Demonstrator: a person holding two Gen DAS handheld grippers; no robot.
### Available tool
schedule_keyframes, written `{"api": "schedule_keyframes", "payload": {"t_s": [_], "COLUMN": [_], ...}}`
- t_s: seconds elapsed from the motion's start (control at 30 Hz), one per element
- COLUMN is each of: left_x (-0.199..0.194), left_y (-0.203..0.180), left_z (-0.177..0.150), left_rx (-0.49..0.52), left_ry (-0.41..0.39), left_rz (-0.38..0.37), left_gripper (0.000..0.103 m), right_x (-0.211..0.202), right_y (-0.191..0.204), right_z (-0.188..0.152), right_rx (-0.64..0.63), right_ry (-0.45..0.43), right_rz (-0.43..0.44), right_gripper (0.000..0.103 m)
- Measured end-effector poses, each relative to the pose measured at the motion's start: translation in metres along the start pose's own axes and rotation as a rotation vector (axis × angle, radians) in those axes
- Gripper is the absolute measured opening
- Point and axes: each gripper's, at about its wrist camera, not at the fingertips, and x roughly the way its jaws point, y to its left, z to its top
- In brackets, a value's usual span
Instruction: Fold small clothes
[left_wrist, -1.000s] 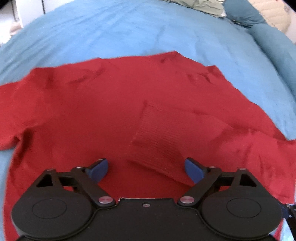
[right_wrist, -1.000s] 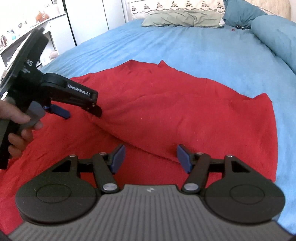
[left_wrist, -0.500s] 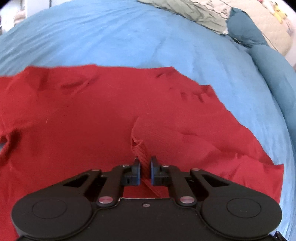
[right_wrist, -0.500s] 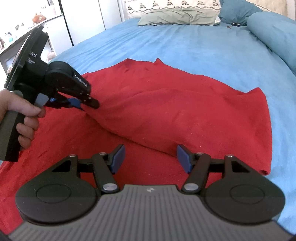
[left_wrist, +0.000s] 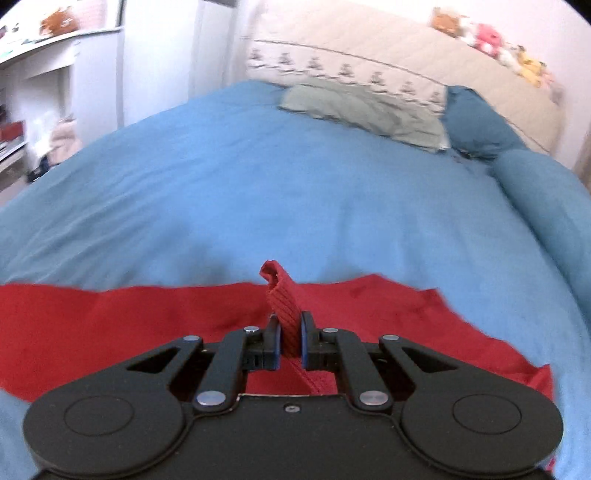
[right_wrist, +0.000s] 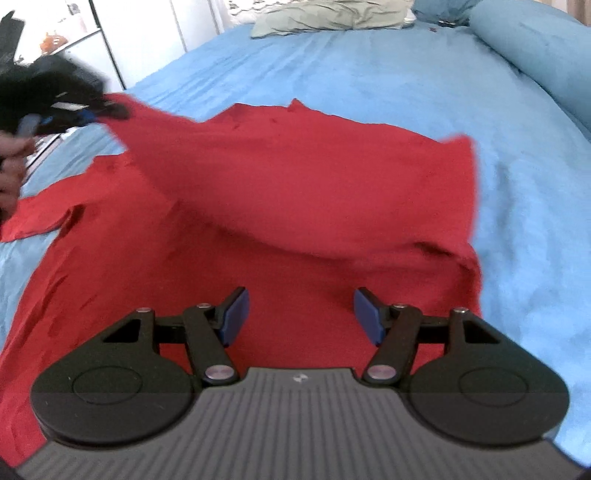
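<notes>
Left wrist view: my left claw (left_wrist: 289, 341) is pinched tight on the ribbed cuff (left_wrist: 282, 306) of the red top (right_wrist: 295, 192), and the cuff stands up between the blue pads (left_wrist: 305, 341), its end poking above them. Behind it the top's far edge lies on the blue bedspread (left_wrist: 295, 192), with a grey-green pillow (left_wrist: 365, 110) and a dark blue one (left_wrist: 476, 125) at the head of the bed.

From my right wrist, the top is spread across the bedspread, wrinkled, one sleeve lifted off the bed toward the upper left, where my left claw (right_wrist: 94, 112) shows as a dark blur with a hand (right_wrist: 11, 166) behind it. The raised sleeve drapes down in a long fold across the body of the top. My right claw (right_wrist: 301, 319) hangs over the near part of the top with its jaws wide apart and nothing between them.
</notes>
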Motion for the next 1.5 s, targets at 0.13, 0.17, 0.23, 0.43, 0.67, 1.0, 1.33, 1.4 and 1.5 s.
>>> {"api": "schedule_keyframes", "payload": {"t_s": [0.13,0.17,0.23,0.43,0.67,1.0,1.33,1.4,1.5], "left_x": [0.031,0.032,0.029,0.034,0.008,-0.015,-0.011,-0.006,0.006], "left_y": [0.021,0.023,0.026,0.035,0.044,0.023,0.024,0.022,0.02], "left_z": [-0.021,-0.021,-0.019,-0.025,-0.035,-0.043,-0.051,-0.048,-0.045], "left_rx": [-0.041,-0.038,-0.029,-0.004,-0.004,0.1,0.108,0.132,0.133], "left_ry": [0.068,0.055,0.011,0.082,0.105,0.091,0.112,0.106,0.115], "left_rz": [0.026,0.036,0.046,0.068,0.145,0.084,0.031,0.02,0.018], "left_gripper": [0.01,0.01,0.01,0.017,0.059,0.071,0.071,0.071,0.071], "right_x": [0.006,0.008,0.011,0.016,-0.014,0.018,0.013,0.014,0.022], "right_y": [-0.012,-0.017,-0.026,-0.051,-0.058,-0.009,-0.015,-0.015,-0.016], "right_z": [0.0,0.0,0.004,0.011,-0.012,0.031,0.028,0.031,0.031], "right_rx": [0.031,0.045,0.071,0.113,0.203,-0.02,0.08,0.084,0.075], "right_ry": [-0.007,-0.012,-0.025,-0.045,-0.01,-0.079,-0.086,-0.097,-0.082], "right_rz": [-0.061,-0.071,-0.099,-0.186,-0.327,-0.175,-0.251,-0.235,-0.246], "right_gripper": [0.081,0.081,0.081,0.08,0.09,0.091,0.092,0.092,0.092]}}
